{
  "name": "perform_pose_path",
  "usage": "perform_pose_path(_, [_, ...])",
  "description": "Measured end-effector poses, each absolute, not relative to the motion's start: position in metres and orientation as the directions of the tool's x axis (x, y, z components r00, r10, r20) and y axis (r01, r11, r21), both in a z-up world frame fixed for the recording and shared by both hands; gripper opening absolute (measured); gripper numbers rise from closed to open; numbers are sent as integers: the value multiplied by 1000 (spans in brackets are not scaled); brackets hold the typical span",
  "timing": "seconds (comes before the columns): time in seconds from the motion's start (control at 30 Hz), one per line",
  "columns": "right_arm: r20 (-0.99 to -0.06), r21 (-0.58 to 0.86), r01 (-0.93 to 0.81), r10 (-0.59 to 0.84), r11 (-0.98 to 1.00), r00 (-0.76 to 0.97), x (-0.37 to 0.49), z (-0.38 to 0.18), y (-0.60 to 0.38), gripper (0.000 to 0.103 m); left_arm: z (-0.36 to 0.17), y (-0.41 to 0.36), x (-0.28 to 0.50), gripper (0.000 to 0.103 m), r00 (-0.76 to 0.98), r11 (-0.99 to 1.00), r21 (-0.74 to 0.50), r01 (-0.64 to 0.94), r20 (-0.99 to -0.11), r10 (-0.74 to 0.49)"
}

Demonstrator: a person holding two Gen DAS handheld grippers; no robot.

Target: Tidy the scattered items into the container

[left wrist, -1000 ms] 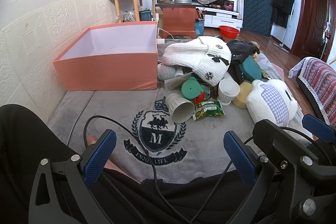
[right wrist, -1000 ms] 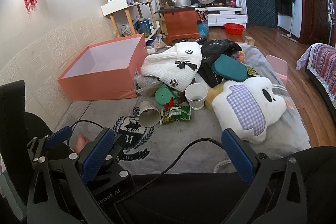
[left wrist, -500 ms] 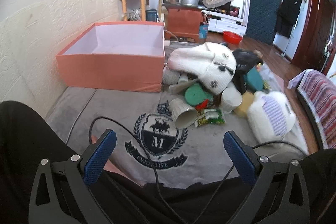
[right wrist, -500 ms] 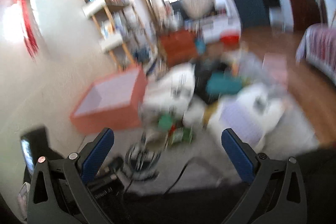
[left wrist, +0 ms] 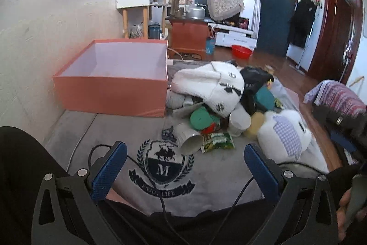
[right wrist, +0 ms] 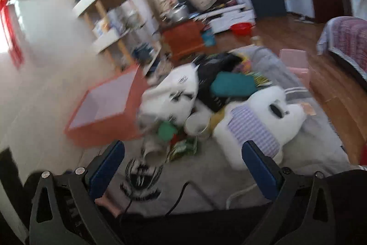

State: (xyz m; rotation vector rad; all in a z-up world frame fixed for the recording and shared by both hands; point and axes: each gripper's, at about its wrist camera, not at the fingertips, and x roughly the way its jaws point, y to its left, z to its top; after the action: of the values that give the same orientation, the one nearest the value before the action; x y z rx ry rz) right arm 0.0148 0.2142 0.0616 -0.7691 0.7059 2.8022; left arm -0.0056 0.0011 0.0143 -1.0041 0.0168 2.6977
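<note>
Both claws gape wide and hold nothing: the left gripper hovers over the grey crest-printed blanket, the right gripper likewise, its view blurred. The scattered pile, seemingly topped by a white knitted hat, lies just right of the empty salmon-pink square box.

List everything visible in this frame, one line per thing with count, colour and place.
box: 1, salmon pink, open, nothing visible inside, left by the wall
knit hat: 1, white, on top of the pile
paper cups: 2, white; one on its side, one upright
cap: 1, green, under the hat
snack packet: 1, green, front of the pile
plush toy: 1, white with checked patch, right
blanket: 1, grey, crest print, underneath
left claw: open, holding nothing
right claw: open, holding nothing
</note>
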Motion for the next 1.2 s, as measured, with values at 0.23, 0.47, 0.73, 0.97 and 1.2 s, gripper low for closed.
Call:
perform_pose_path(0.23, [-551, 314, -252, 40, -916, -833, 7, 64, 204, 102, 23, -7, -1, 103, -730, -956, -116, -271, -622, 283])
perform_pose_path(0.47, [-560, 234, -224, 57, -946, -826, 10, 45, 190, 102, 21, -8, -3, 103, -724, -958, -118, -262, -633, 276])
perform_pose_path(0.73, [-564, 291, -243, 39, -925, -825, 10, 41, 202, 103, 16, -5, -5, 103, -703, -956, -113, -269, -655, 275])
perform_pose_path(0.97, [-571, 305, -244, 28, -921, -821, 10, 40, 203, 102, 8, -10, -12, 103, -673, -955, -155, -253, -681, 288])
perform_pose_path(1.2, [-564, 331, -234, 7, -914, -826, 11, 39, 207, 102, 0, -4, -14, 103, -656, -956, -141, -255, -701, 279])
